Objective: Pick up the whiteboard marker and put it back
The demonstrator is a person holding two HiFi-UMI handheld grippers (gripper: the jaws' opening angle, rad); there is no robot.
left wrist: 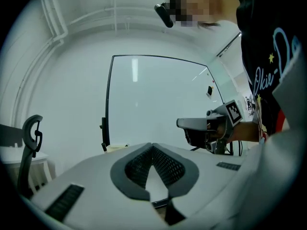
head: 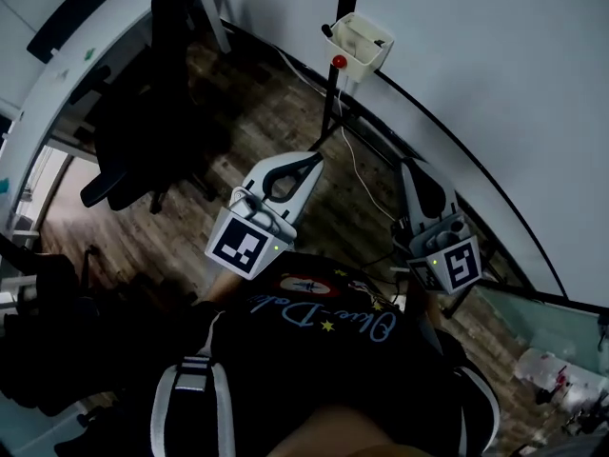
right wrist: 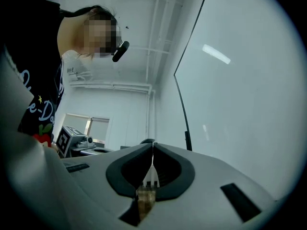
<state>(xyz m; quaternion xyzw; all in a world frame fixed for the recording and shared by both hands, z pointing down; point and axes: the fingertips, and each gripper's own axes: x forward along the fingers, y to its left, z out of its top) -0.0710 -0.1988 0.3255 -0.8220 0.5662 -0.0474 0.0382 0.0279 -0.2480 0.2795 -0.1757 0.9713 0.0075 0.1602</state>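
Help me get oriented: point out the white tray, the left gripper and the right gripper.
white tray (head: 369, 55): head view, its outer wall.
left gripper (head: 316, 157): head view, tips of its jaws.
right gripper (head: 407, 164): head view, tips of its jaws.

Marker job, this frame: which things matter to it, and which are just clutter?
Job:
- whiteboard
- tray beside it, likely the marker's home; contents too small to tell
- left gripper, shut, empty
- right gripper, shut, empty

Clutter:
- office chair
- white desk
- white cable
- red ball under the tray
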